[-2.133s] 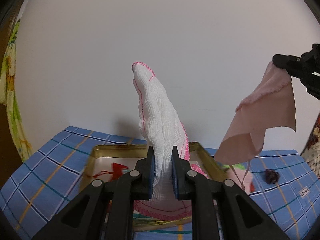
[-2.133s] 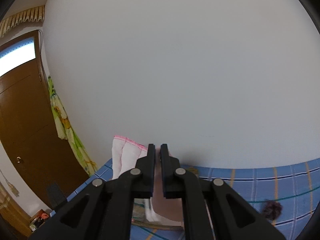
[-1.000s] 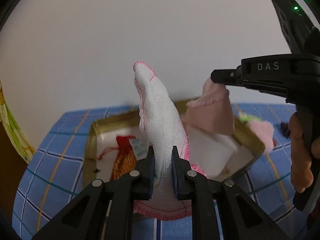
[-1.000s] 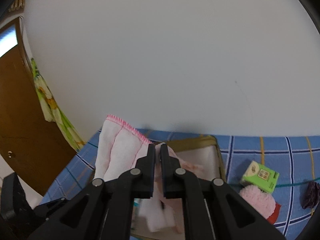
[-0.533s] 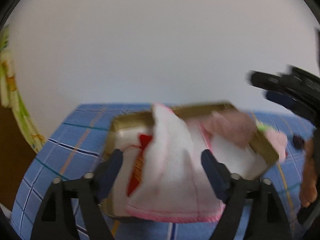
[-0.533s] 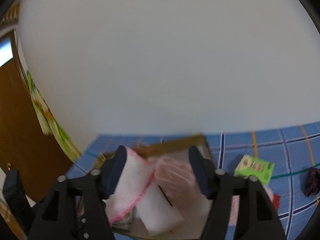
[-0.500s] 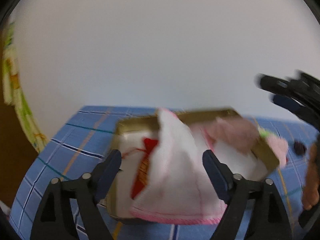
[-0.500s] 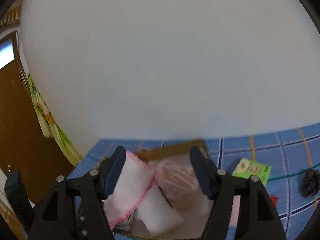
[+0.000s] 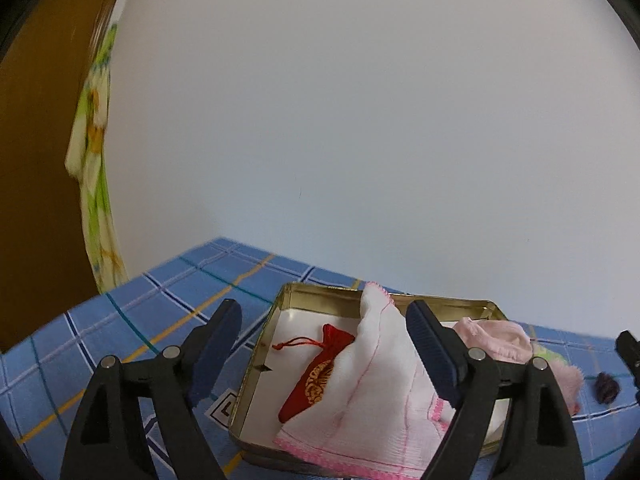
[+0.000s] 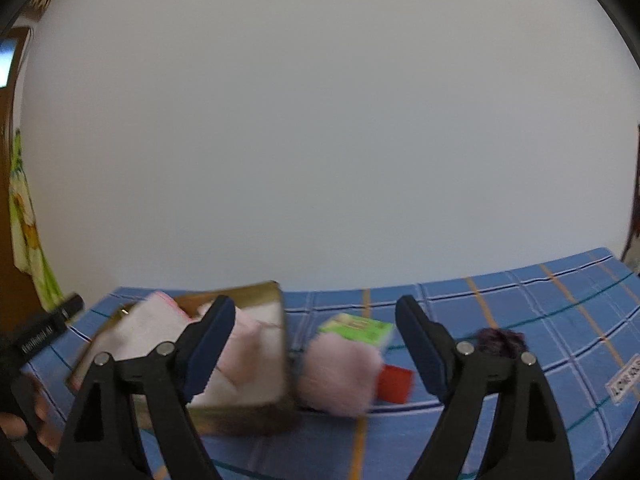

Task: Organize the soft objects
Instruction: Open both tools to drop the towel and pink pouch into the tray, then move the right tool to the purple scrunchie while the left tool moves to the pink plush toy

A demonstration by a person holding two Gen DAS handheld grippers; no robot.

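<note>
Grippers both wide apart, nothing held. Left gripper (image 9: 324,344) jaws have just been opening, no cloth between the pads; it hangs over the near edge of the gold tin (image 9: 320,294). White gauze cloth (image 9: 372,392) with pink stitched hem lies slumped in the tin, near hem draped over the front rim. Red drawstring pouch (image 9: 316,372) lies flat on the tin floor, partly under the gauze's left edge. Pink cloth (image 9: 496,340) sits bunched at the tin's right side.

Right gripper (image 10: 316,344) jaws also just opened, empty, aimed at the stuff right of the tin (view is motion-blurred). Between its fingers: fluffy pink item (image 10: 340,376) on the blue plaid tablecloth (image 10: 520,300), just beside the tin's right wall, green box (image 10: 360,328) behind it, red block (image 10: 396,384) touching its right side. Dark purple scrunchie-like item (image 10: 500,340) further right, apart from the rest.
</note>
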